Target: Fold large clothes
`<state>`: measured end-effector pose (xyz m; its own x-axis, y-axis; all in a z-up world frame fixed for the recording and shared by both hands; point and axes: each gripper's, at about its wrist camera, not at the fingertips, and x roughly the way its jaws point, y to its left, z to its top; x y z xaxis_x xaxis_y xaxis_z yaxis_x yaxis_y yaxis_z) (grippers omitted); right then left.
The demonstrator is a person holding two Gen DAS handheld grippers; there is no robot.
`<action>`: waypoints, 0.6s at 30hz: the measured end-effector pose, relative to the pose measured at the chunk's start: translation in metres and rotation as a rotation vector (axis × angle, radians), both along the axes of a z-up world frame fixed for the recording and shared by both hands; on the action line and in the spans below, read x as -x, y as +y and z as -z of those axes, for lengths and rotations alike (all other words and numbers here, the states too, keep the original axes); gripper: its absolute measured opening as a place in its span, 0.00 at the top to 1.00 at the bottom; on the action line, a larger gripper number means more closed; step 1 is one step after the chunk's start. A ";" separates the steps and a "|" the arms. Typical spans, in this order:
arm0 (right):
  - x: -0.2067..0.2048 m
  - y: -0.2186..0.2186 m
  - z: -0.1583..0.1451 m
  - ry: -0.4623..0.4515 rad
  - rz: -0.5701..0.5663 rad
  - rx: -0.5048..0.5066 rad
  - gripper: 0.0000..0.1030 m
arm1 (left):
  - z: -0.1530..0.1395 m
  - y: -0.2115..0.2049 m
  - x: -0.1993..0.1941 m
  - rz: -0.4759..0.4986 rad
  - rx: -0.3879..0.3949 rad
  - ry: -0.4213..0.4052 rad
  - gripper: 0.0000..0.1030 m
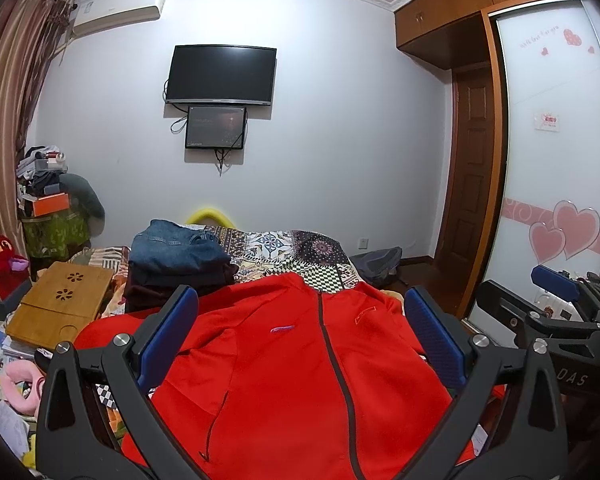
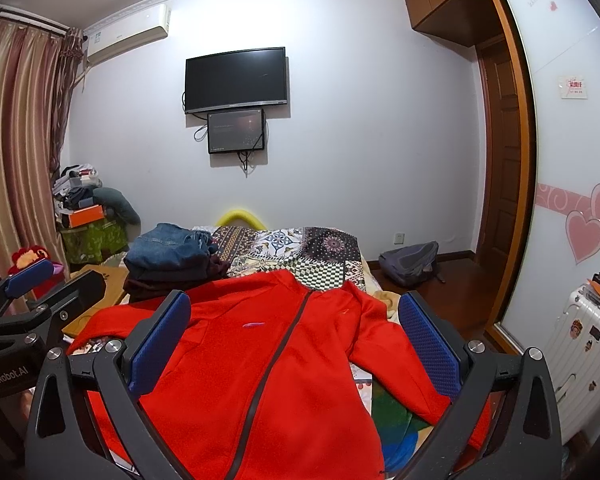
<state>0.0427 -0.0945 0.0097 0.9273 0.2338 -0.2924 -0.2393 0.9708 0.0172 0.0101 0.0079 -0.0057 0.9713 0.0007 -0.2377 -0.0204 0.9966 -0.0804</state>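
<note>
A red zip-up jacket (image 1: 284,360) lies spread front-up on the bed, collar away from me; it also shows in the right wrist view (image 2: 268,352), with one sleeve stretched to the right. My left gripper (image 1: 300,328) is open and empty, held above the jacket's chest. My right gripper (image 2: 296,332) is open and empty, also above the jacket. The right gripper shows at the right edge of the left wrist view (image 1: 556,280); the left one shows at the left edge of the right wrist view (image 2: 28,280).
A stack of folded clothes topped by jeans (image 1: 180,252) sits at the far left of the patterned bedspread (image 1: 300,252). A wooden lap table (image 1: 60,304) and clutter lie left of the bed. A grey backpack (image 2: 412,260) lies on the floor, a white suitcase (image 2: 580,340) at right.
</note>
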 end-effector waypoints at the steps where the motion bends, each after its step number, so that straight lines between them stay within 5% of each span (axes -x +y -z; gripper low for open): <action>1: 0.000 0.000 0.000 0.000 0.000 0.001 0.00 | 0.000 0.000 0.000 0.001 0.002 0.001 0.00; 18: -0.001 0.001 0.004 0.004 0.002 0.005 0.00 | 0.004 0.002 -0.004 0.005 0.010 0.011 0.00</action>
<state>0.0436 -0.0939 0.0062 0.9265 0.2307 -0.2974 -0.2376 0.9713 0.0131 0.0140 0.0097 -0.0093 0.9686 -0.0065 -0.2485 -0.0165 0.9958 -0.0903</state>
